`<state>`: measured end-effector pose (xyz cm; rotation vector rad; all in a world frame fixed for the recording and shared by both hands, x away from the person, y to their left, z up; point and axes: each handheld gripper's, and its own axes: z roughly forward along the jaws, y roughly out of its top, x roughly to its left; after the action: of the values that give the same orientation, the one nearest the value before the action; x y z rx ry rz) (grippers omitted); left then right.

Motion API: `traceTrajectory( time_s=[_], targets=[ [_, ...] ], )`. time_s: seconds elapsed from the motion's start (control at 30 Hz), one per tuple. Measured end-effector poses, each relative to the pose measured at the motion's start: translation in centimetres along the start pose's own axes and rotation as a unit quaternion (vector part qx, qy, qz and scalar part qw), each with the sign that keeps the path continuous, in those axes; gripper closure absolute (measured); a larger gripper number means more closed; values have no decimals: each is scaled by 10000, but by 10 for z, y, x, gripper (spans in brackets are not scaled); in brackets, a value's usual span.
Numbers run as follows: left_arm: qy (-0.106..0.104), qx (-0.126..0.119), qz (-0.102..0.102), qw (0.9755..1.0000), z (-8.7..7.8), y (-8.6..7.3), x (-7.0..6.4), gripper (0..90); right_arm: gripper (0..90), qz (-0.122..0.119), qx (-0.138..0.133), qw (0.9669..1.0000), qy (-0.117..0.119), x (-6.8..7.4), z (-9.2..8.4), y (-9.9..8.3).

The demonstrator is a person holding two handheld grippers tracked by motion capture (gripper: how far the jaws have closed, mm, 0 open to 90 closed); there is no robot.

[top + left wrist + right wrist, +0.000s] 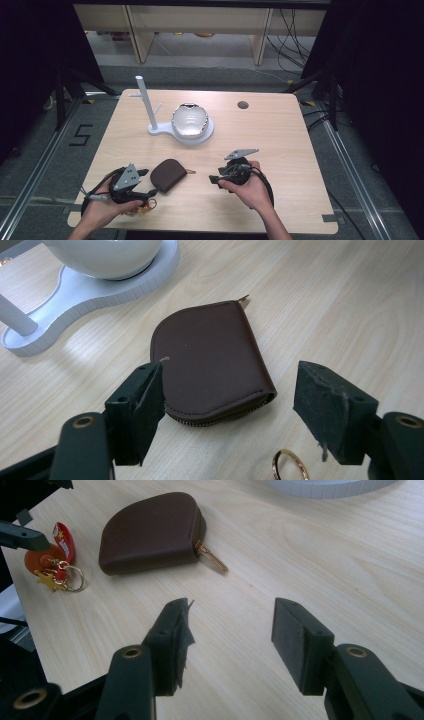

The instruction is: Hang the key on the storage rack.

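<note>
Both my grippers are spread wide and hold nothing. My left gripper (227,405) sits right at the pouch (212,360), whose zip edge lies between its jaws. My right gripper (227,640) is farther from the pouch, on the side with the zip pull (212,557). I think left is closer. Beside the pouch lies a keyring (55,560).
</note>
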<state>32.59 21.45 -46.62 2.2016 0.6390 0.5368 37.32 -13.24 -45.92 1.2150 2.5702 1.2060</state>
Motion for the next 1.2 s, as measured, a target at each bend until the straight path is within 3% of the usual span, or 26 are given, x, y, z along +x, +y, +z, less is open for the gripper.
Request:
traceTrajectory(
  time_s=[0.1,0.13,0.27,0.33,0.37,0.47,0.7,0.77,0.8,0.9,1.0,1.1,1.2],
  targets=[
    [-86,66,142,9998,5,5,-2,279,498,-4,-36,10000,0,1,0,0],
    [-238,159,145,9995,10,8,-2,278,499,7,-31,10000,13,1,0,1],
    [-293,470,401,9977,21,18,2,275,498,55,-76,10000,24,0,0,0],
    [-312,544,468,9969,29,23,3,275,498,38,-68,10000,25,-1,0,0],
    [-305,559,377,9973,32,25,1,275,499,29,-36,10000,32,-2,0,0],
    [-345,849,568,9942,45,31,-4,276,497,77,-59,9999,40,-2,-1,0],
    [-222,1114,876,9897,61,33,-20,298,496,73,-75,9999,44,-3,-3,-1],
    [-154,1271,1048,9862,65,31,-22,301,496,141,-52,9998,128,-2,-4,-1],
    [-153,1383,1171,9833,65,31,-22,301,496,141,-52,9998,128,-2,-4,-1],
    [-104,1414,1183,9828,67,31,-23,302,496,115,-85,9999,86,-3,-4,-1],
    [20,1575,1248,9796,67,32,-21,306,496,106,-65,9998,123,-3,-4,-1],
    [-13,1604,1186,9799,69,31,-19,292,496,36,-49,9998,176,-4,-4,0],
    [-14,1693,1200,9782,70,34,-19,290,496,63,-65,9999,139,-4,-4,0]
  ],
)
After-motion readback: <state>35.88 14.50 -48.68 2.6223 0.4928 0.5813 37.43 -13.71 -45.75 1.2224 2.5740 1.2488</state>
